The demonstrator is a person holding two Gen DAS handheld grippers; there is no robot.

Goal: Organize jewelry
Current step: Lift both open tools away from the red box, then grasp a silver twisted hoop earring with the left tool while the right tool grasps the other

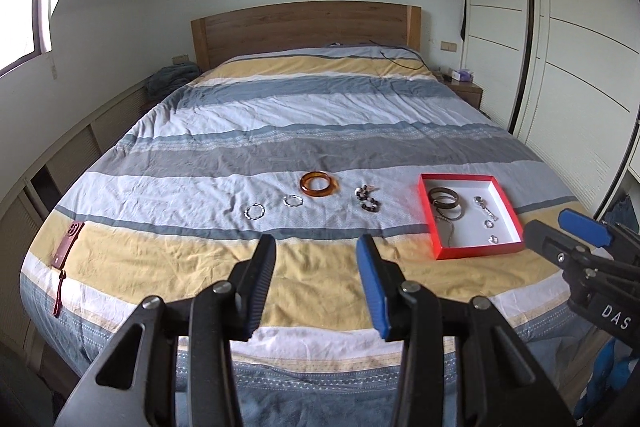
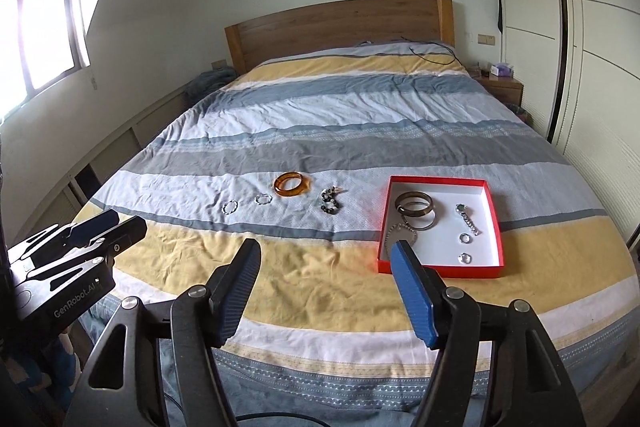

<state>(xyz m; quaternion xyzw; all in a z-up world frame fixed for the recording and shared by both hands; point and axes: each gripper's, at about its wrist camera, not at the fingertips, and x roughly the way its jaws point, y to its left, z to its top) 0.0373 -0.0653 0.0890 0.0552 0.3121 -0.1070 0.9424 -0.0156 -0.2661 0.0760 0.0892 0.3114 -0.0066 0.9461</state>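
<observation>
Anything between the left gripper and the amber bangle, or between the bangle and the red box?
Nothing visible blocks the left gripper: only bare bedspread up to the amber bangle. Between the bangle and the red box lies the dark beaded bracelet, flat on the cover, easily cleared by lifting over it.

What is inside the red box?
In the red box: stacked bangles, a chain, a watch-like piece, two small rings. The right gripper hides part of the chain.

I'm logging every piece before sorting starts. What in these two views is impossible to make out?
- Chain in the red box: right wrist view, its near end hidden by the right gripper fingertip.
- Small pieces in the box: too small to identify, both views.
- Beaded piece: bunched up; type unclear.
- Right gripper: cut off by the left wrist view's edge.
</observation>
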